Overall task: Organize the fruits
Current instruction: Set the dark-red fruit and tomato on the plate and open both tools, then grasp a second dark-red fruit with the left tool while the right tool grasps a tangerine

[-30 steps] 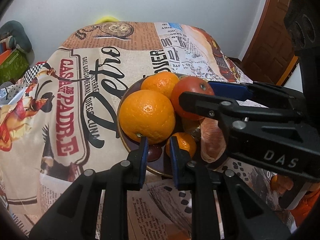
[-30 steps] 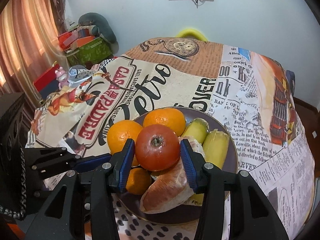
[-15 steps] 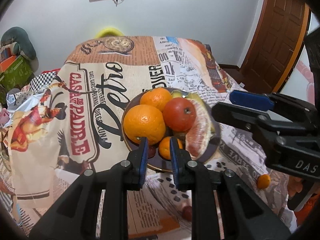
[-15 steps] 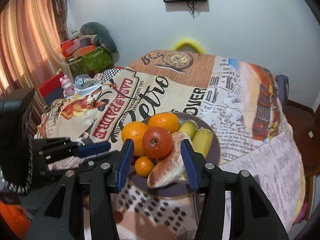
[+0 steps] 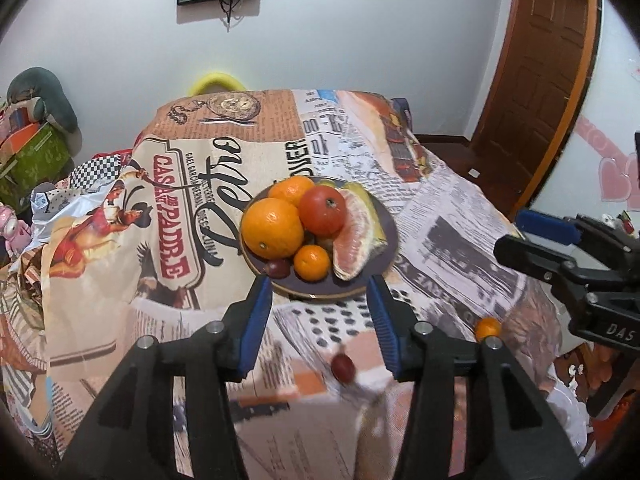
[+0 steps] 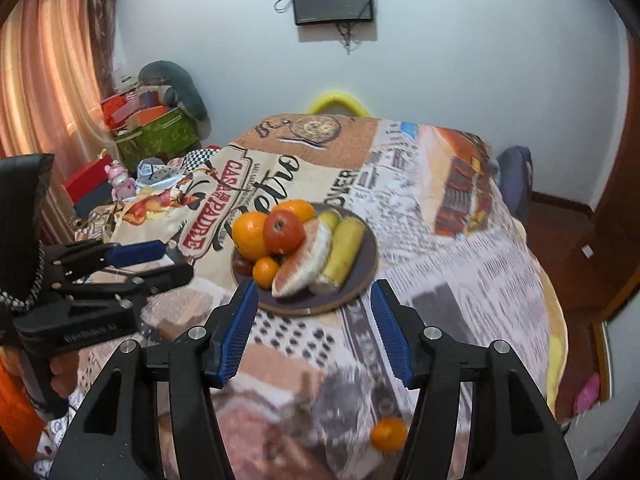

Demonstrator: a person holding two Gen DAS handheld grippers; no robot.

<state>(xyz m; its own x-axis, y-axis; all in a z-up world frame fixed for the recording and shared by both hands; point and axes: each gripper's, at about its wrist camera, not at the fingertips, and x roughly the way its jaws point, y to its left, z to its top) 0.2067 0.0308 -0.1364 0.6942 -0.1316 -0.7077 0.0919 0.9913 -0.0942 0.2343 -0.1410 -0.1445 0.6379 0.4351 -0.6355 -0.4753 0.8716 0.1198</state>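
A dark round plate (image 5: pixel 384 258) (image 6: pixel 360 276) on the printed tablecloth holds two oranges, a red tomato (image 5: pixel 323 210) (image 6: pixel 284 232), a small mandarin (image 5: pixel 312 263), a grapefruit wedge (image 5: pixel 354 236) (image 6: pixel 306 258), bananas (image 6: pixel 344 250) and a dark plum. A loose mandarin (image 5: pixel 488 328) (image 6: pixel 388 434) and a red grape (image 5: pixel 343 367) lie on the cloth near the front edge. My left gripper (image 5: pixel 320 320) is open and empty, pulled back in front of the plate. My right gripper (image 6: pixel 314 328) is open and empty, also back from the plate.
The table is covered by a newspaper-print cloth (image 5: pixel 200 208). A yellow chair back (image 6: pixel 336 102) stands behind it. Boxes and toys (image 6: pixel 152 128) are piled at the left by the curtain. A wooden door (image 5: pixel 548 80) is at the right.
Both grippers have drawn back from the plate and risen. The right gripper let go of the tomato, which stays on the pile. The left gripper's jaws have opened wide.
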